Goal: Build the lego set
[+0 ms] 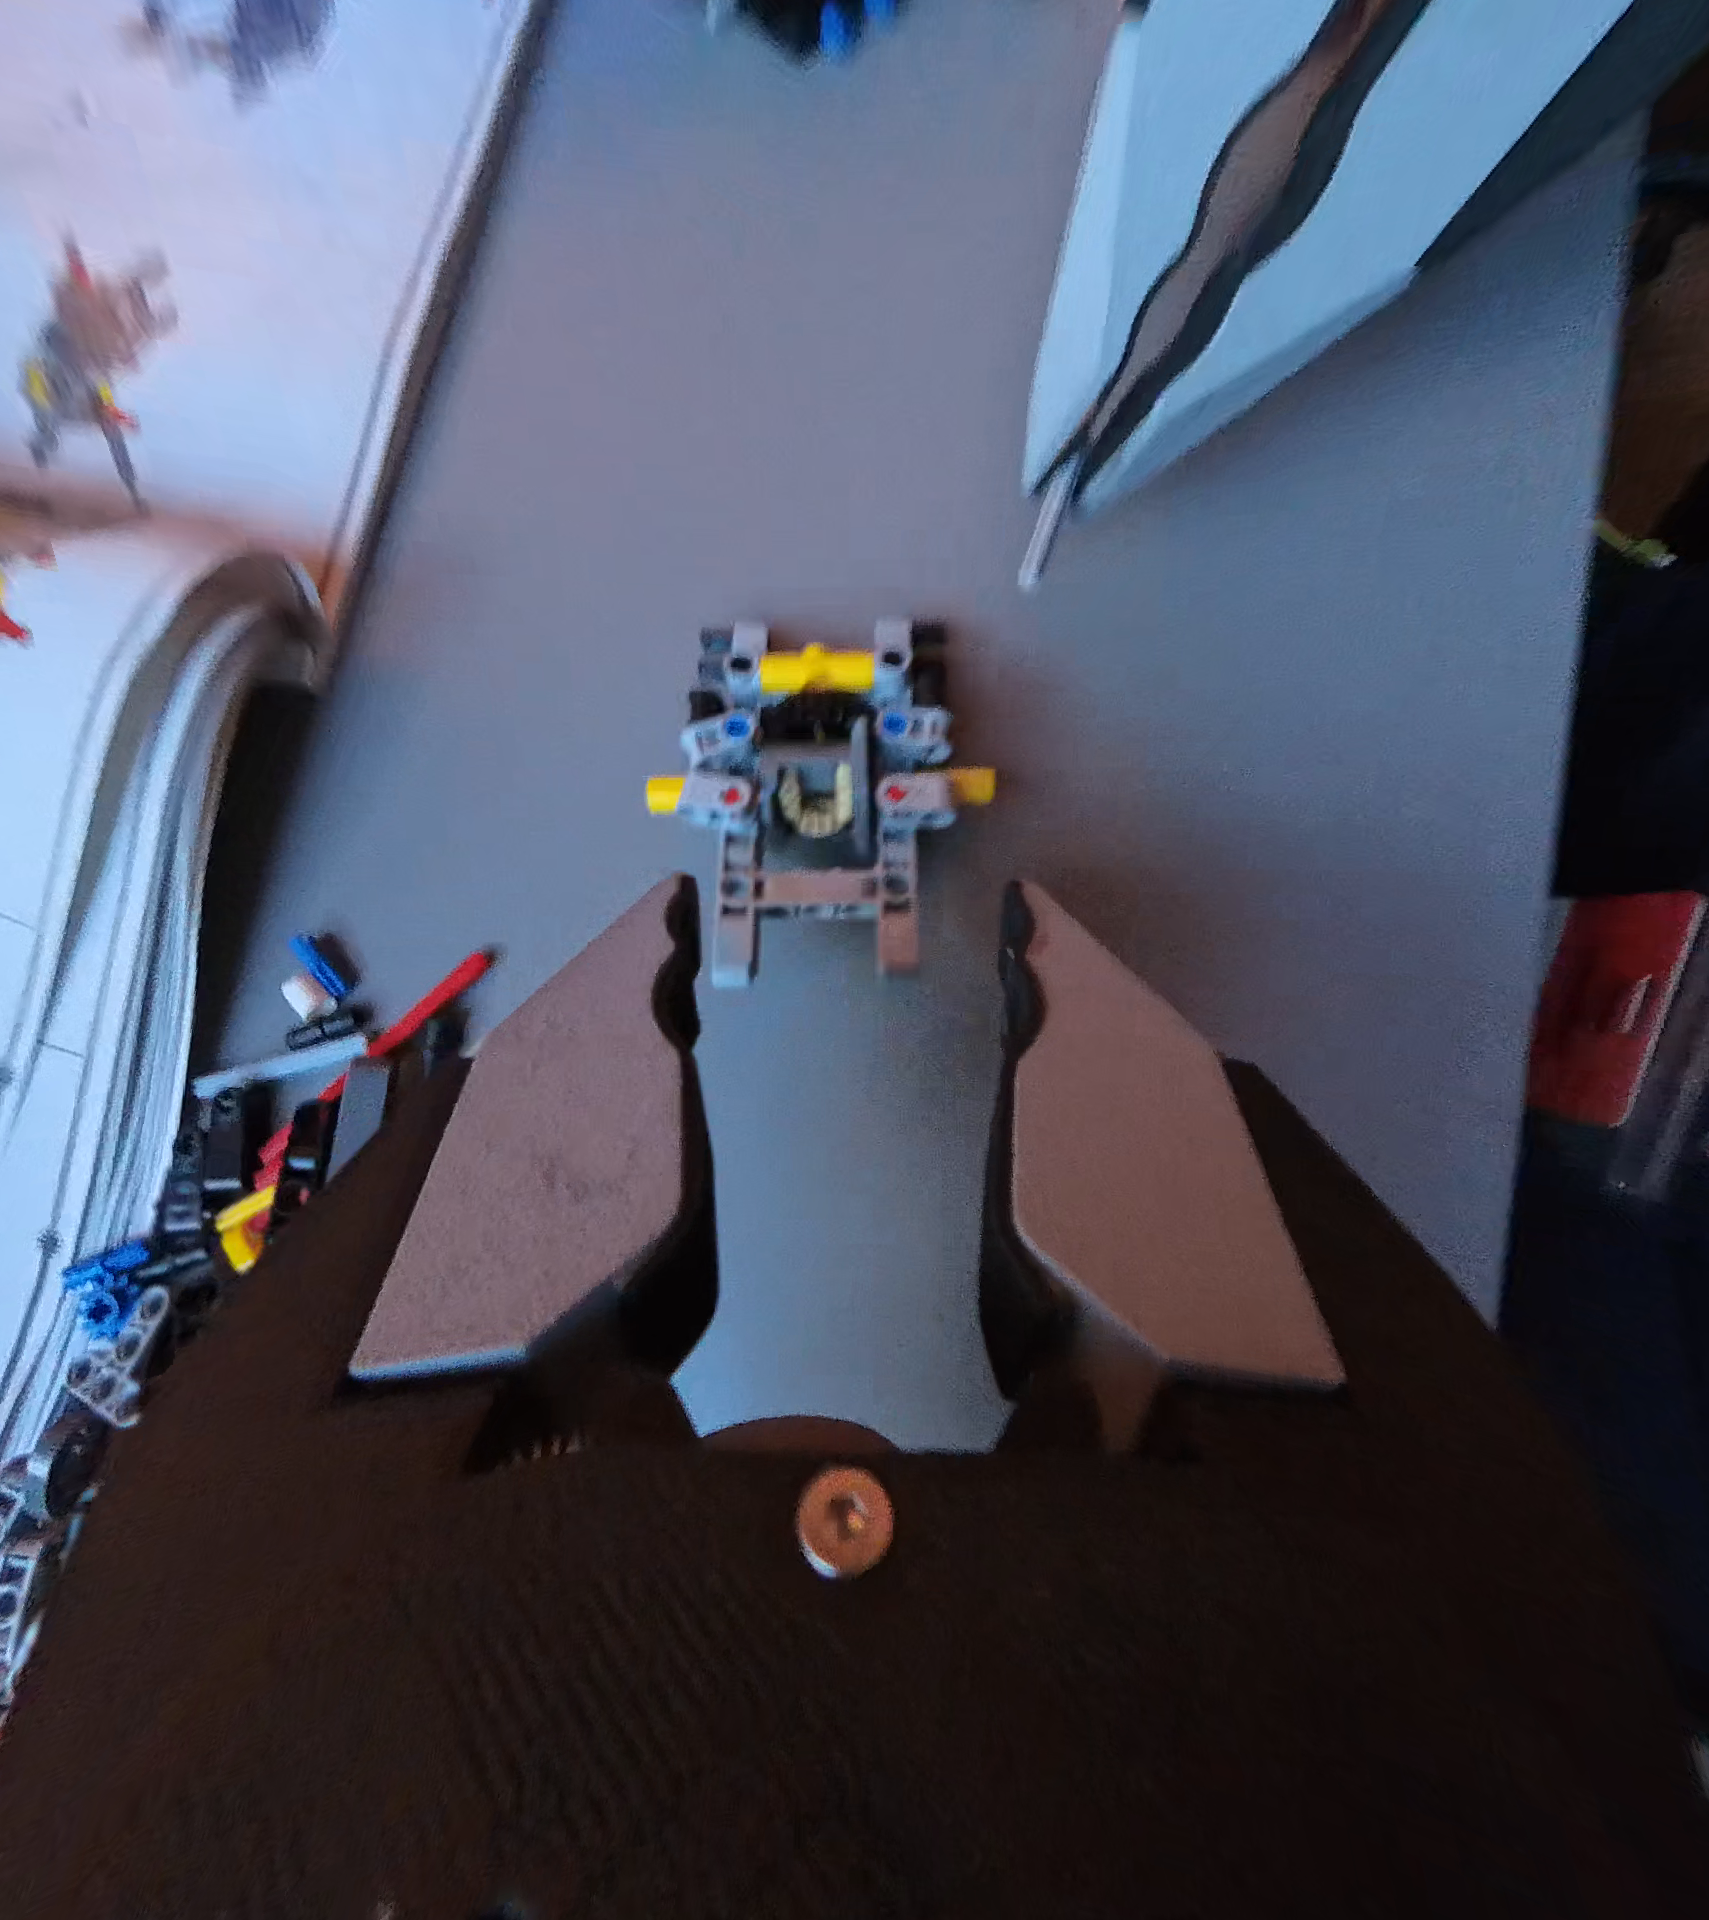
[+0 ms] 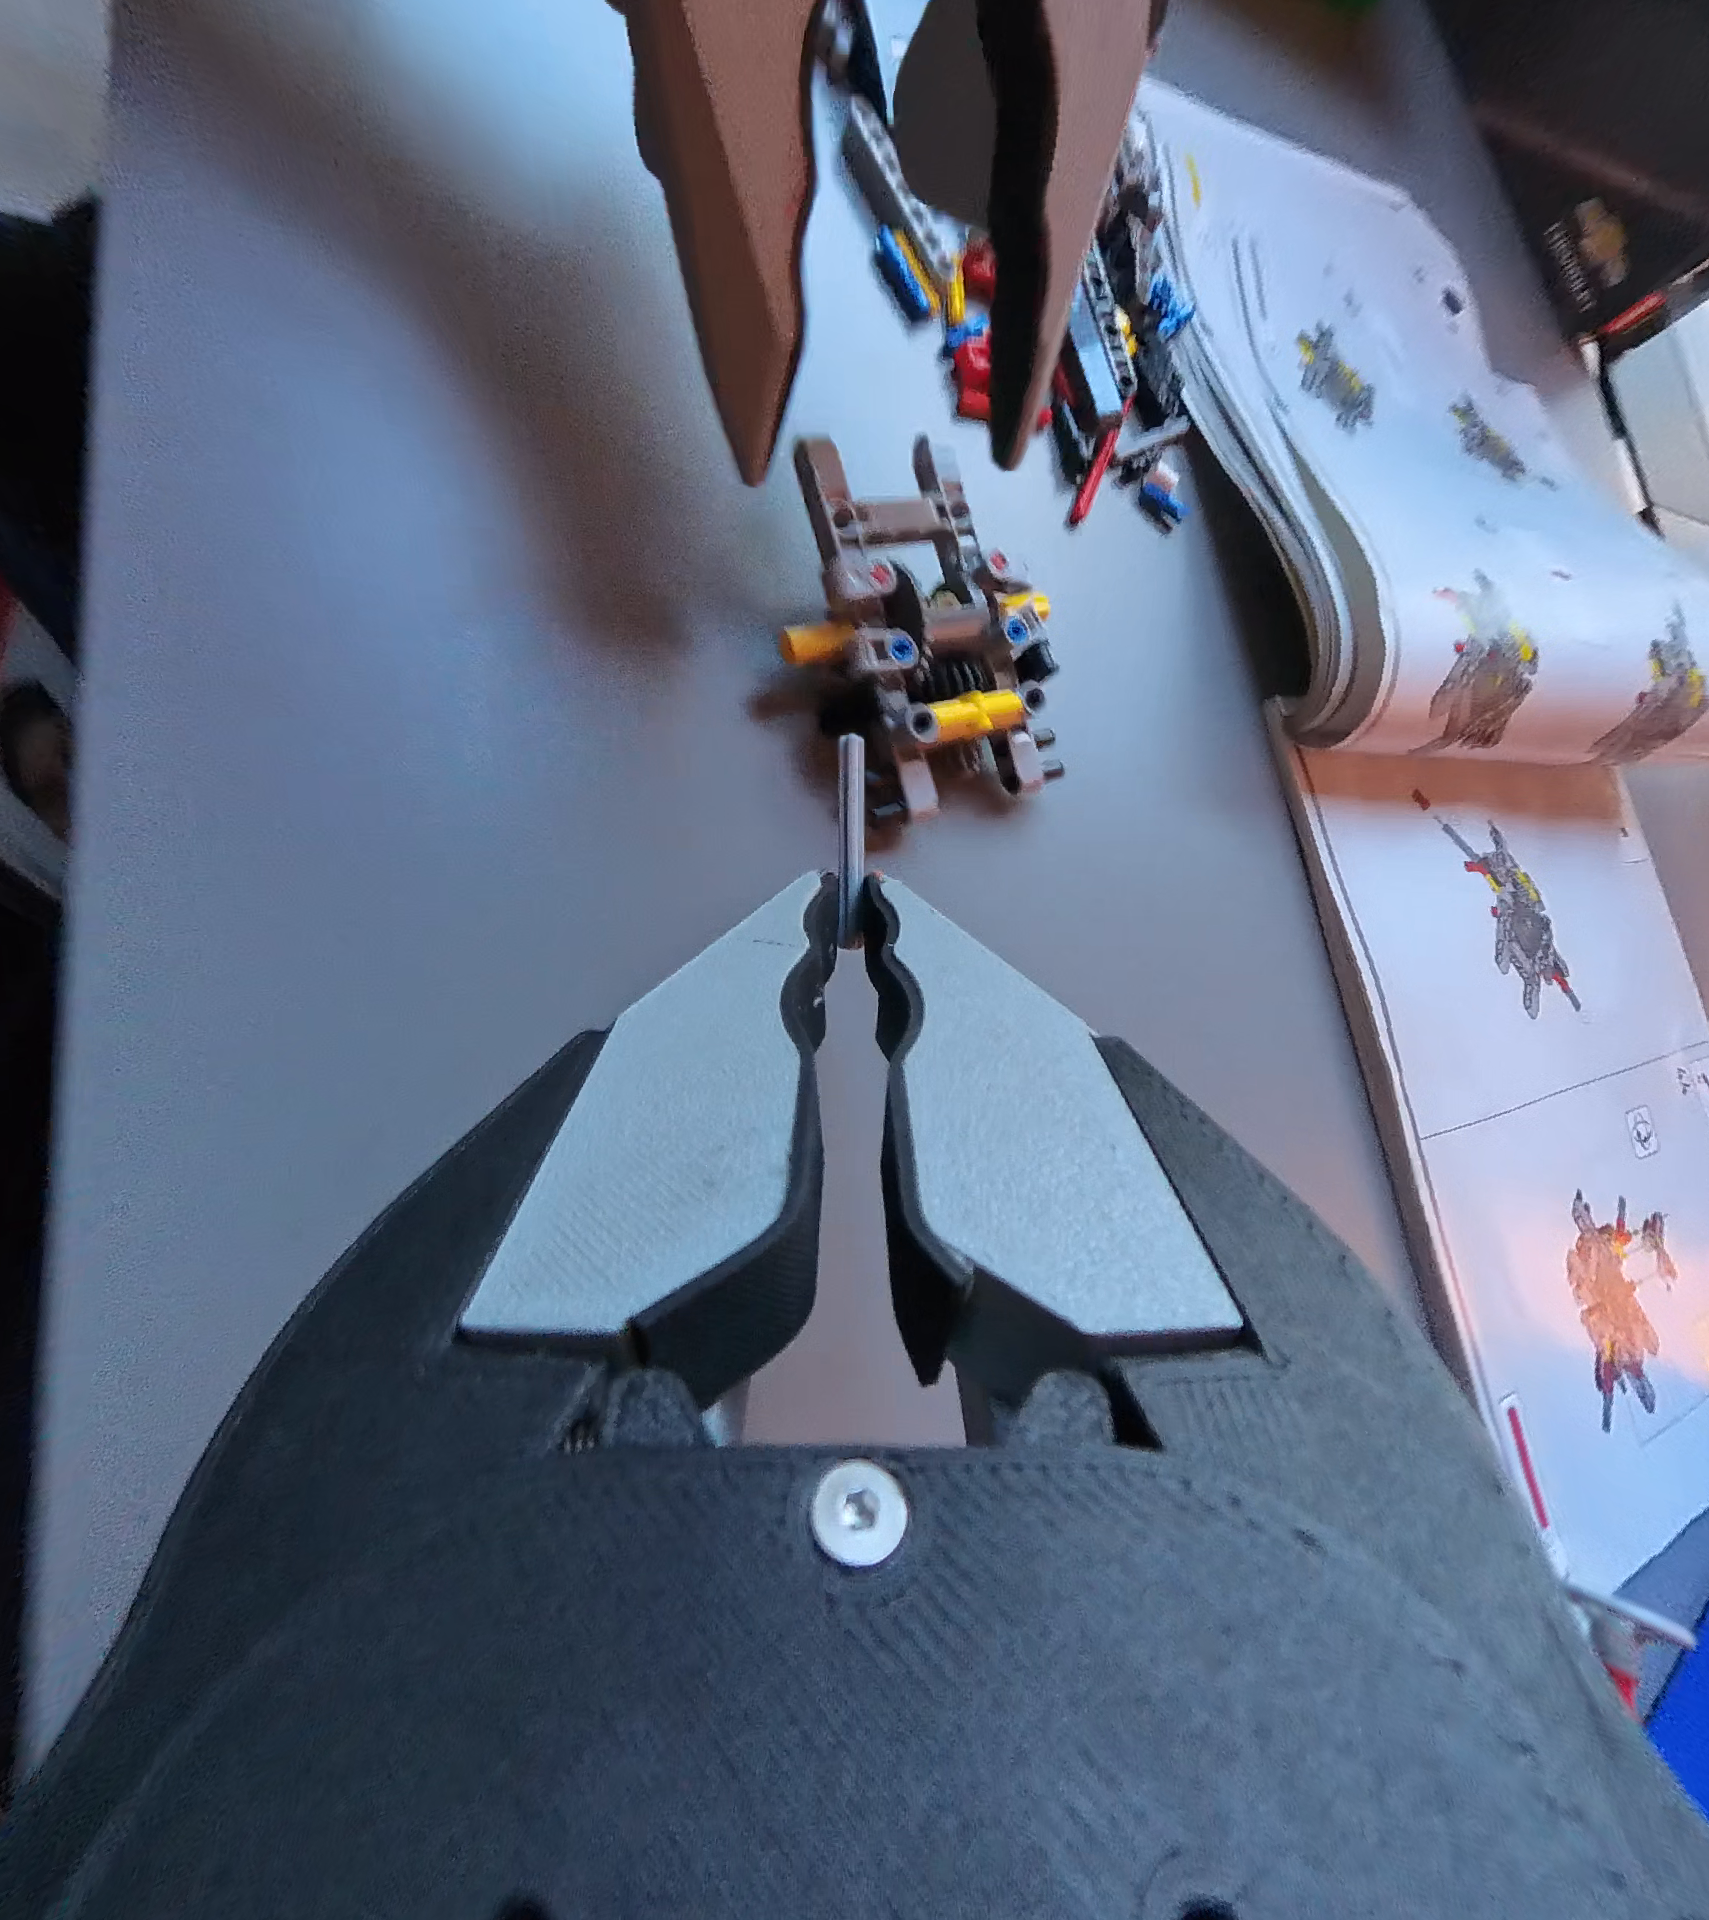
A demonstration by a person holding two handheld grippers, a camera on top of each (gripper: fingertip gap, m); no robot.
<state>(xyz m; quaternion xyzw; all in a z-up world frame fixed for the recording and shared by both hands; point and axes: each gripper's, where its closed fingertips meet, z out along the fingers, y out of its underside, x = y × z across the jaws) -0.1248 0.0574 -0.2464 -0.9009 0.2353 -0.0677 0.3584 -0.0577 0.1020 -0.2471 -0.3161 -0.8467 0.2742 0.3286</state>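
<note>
While the right gripper [image 2: 851, 914] pinches a thin grey rod [image 2: 850, 821], its far end near the toy-brick frame [image 2: 923, 644] at 12 o'clock, the left gripper [image 1: 850, 935], fingers wide and empty, straddles the frame's near legs on the table [image 1: 829, 364].

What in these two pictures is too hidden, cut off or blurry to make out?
- Left wrist view: the drawings in the open booklet are smeared by blur.
- Left wrist view: much of the loose parts pile sits behind the left claw body.
- Left wrist view: the right claw is cut off by the top edge.
- Right wrist view: the thin grey rod pinched by the right claw; its rear end is hidden between the fingers.
- Right wrist view: the dark box is cut off by the corner.
</note>
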